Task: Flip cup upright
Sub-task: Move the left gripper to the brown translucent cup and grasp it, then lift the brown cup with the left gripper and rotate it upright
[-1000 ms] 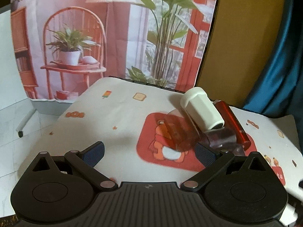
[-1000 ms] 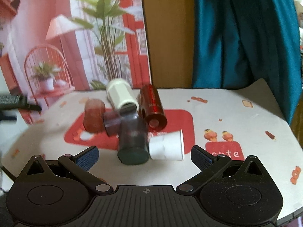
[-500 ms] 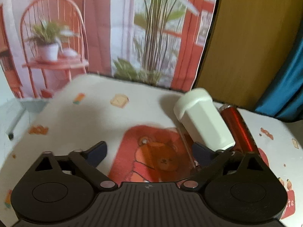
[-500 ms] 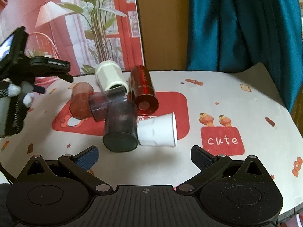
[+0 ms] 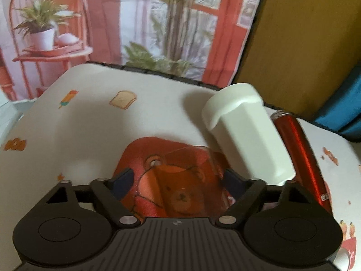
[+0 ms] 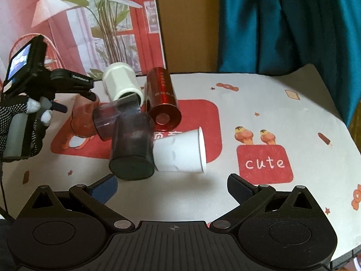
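Observation:
Several cups lie on their sides in a pile on the patterned tablecloth. A clear orange cup lies between the fingers of my left gripper, whose jaws stand open around it without visibly pressing. It also shows in the right wrist view. Beside it lie a white faceted cup, a shiny red cup, a smoky clear cup, a dark cup and a white paper cup. My right gripper is open and empty, just short of the dark and paper cups.
A printed backdrop hangs behind the table, with a brown board and a teal curtain to its right. The table edge curves away at the right. A gloved hand holds the left gripper.
My left gripper moved forward and down until the orange cup lay between its fingers. The right gripper drew back slightly and stayed open.

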The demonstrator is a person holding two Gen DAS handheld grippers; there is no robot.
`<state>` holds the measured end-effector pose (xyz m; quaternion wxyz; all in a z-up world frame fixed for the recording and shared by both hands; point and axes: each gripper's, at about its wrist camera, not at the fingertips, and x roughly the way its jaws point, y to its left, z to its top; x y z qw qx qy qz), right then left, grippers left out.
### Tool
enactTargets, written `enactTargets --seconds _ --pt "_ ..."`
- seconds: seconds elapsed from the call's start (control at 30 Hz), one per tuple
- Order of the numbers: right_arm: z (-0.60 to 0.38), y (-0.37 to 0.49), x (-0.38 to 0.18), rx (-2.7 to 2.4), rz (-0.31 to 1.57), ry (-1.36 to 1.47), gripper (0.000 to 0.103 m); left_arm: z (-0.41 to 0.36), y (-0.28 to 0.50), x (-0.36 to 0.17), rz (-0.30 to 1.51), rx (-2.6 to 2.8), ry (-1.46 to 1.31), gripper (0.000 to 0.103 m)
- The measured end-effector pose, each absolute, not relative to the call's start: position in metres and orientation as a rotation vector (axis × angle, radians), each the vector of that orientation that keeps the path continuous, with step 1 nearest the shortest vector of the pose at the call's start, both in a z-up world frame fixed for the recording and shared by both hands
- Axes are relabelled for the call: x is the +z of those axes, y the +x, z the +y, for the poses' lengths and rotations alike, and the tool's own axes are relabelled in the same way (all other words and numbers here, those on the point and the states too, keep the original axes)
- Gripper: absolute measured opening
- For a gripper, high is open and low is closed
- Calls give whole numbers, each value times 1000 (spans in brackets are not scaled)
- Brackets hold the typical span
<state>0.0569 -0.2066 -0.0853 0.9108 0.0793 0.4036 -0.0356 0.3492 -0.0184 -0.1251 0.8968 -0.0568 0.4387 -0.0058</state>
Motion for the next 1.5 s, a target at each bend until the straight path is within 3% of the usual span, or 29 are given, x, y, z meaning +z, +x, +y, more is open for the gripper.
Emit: enactTargets --seconds 0.03,0.13,0.47,0.8,1.5 --pt "-207 57 -86 -75 833 166 103 -17 347 -125 896 -33 -128 68" --pt "-206 57 -86 -71 836 167 103 -17 340 -122 883 -40 -127 64" --pt "-194 45 -81 -40 812 181 103 8 292 -116 931 -35 -214 64" --pt "-189 23 -83 -25 791 189 103 -17 210 -115 942 -70 -180 64" --pt "-203 2 -74 -58 763 213 103 -62 167 -121 1013 -227 -172 65"
